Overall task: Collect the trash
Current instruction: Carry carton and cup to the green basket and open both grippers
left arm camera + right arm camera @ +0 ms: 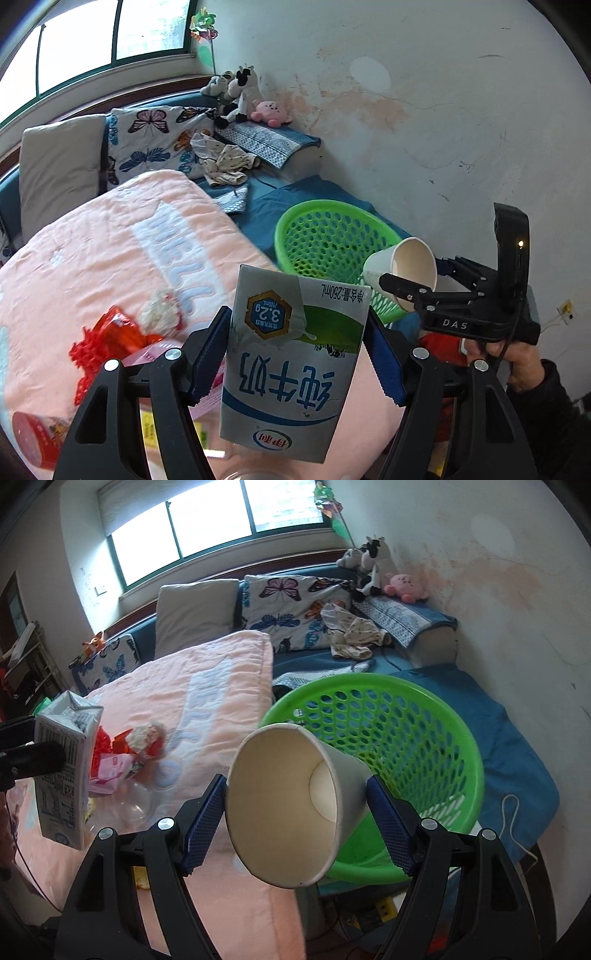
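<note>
A: Left wrist view: the left gripper (297, 354) clamps a milk carton (291, 365) above the pink blanket (92, 258).

B: Right wrist view: the right gripper (295, 808) grips a paper cup (295, 805) beside the seemingly empty green basket (443, 746). Wrappers (125, 753) remain.

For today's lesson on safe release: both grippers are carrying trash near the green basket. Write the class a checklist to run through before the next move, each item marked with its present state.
1. Right gripper grips paper cup: ok.
2. Left gripper grips milk carton: ok.
3. Green basket open: ok.
4. Cup fully above basket: not ok, at its near rim.
5. Carton above basket: not ok, over the pink blanket.
6. Carton empty: cannot tell.
</note>
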The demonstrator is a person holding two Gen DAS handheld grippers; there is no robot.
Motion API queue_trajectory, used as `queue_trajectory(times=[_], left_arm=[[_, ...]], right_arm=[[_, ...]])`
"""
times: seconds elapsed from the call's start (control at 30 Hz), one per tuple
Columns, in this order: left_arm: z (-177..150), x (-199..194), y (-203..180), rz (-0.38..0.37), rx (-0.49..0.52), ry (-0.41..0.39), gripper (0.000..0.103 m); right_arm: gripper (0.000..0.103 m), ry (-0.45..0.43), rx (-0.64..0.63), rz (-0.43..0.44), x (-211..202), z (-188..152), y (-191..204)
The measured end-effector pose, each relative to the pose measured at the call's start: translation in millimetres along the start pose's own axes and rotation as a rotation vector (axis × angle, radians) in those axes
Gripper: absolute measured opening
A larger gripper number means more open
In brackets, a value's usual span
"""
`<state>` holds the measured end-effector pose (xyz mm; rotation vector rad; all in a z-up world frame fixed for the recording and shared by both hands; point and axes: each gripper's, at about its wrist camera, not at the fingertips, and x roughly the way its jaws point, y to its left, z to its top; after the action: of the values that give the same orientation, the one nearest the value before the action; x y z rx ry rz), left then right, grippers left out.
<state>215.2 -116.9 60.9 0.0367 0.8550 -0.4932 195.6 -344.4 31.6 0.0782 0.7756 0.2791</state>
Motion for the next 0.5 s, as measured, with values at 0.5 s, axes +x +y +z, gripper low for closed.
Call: queue_trajectory(times=[0.5], left_arm=[[42, 61, -30, -0.049, -0.039, 0.042, 0.067]], right_arm=[[0.076, 0.024, 0.056, -0.022, 13, -8, -48]])
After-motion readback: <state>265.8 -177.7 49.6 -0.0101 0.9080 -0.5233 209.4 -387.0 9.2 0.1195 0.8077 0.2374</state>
